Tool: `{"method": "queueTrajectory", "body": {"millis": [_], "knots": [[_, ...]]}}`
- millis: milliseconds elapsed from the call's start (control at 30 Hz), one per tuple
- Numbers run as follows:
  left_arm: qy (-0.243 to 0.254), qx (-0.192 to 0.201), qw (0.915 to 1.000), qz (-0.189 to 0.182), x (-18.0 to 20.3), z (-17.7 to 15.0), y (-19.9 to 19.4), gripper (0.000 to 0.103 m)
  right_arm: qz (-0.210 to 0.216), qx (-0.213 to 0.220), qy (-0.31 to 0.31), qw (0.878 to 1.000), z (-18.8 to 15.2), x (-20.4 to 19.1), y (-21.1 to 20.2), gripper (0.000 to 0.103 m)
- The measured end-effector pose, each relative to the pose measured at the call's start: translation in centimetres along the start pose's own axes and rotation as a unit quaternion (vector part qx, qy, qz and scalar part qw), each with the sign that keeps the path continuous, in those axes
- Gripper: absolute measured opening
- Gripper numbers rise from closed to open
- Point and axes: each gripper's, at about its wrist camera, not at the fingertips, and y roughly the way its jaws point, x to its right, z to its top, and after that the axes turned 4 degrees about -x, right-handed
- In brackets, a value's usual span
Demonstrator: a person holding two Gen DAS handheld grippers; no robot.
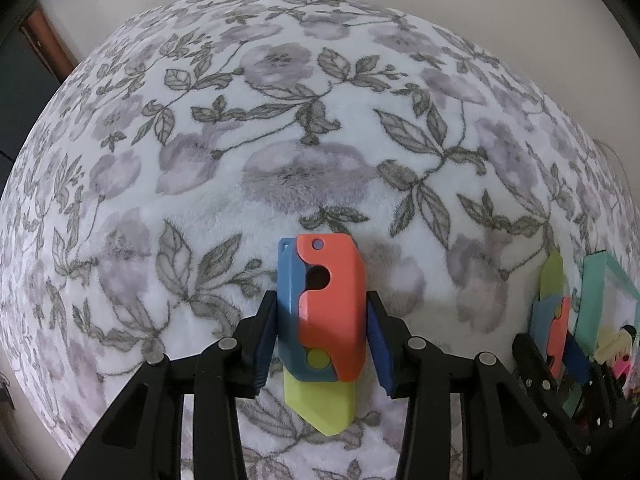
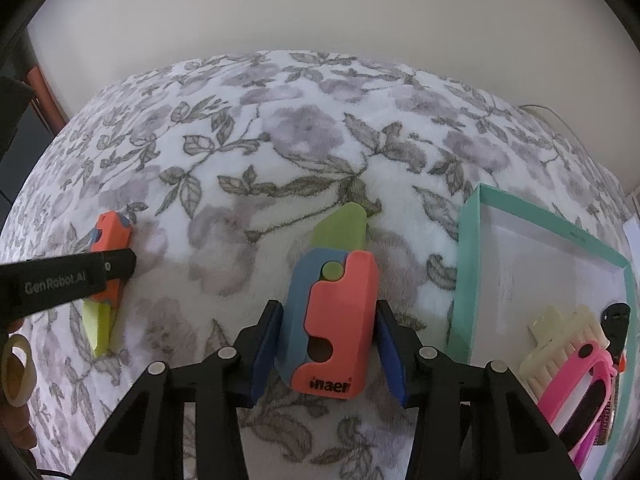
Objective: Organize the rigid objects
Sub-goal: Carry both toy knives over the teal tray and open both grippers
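Observation:
Two toy knives with orange-and-blue bodies and yellow-green blades are in play over a floral blanket. My left gripper [image 1: 322,320] is shut on one toy knife [image 1: 324,304], blade pointing back toward me. It shows at the left of the right wrist view [image 2: 107,280]. My right gripper [image 2: 330,340] is shut on the other toy knife [image 2: 336,320], blade pointing away; it shows at the right of the left wrist view [image 1: 554,312]. A teal box [image 2: 466,264] lies just right of the right gripper.
The teal box holds a pink-framed item [image 2: 576,396], a cream hair clip [image 2: 560,332] and a black piece [image 2: 616,320]. A roll of tape [image 2: 16,372] lies at the far left. The floral blanket [image 2: 280,152] covers the surface; a pale wall stands behind.

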Motion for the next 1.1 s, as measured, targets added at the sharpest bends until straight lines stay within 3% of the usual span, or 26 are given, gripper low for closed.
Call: {"method": "queueTrajectory", "body": {"millis": [400,1100], "knots": [[-0.019,0.017,0.9996,-0.008,0.3,0.2,-1.3,0.044,0.018,-0.009,0.009,1.000,0.0,0.3,-0.7,0.047],[-0.038,0.083,0.9943,-0.055,-1.5,1.0,-7.2,0.044,0.044,0.054,0.018,0.997,1.9,1.0,-6.5,0.045]]}}
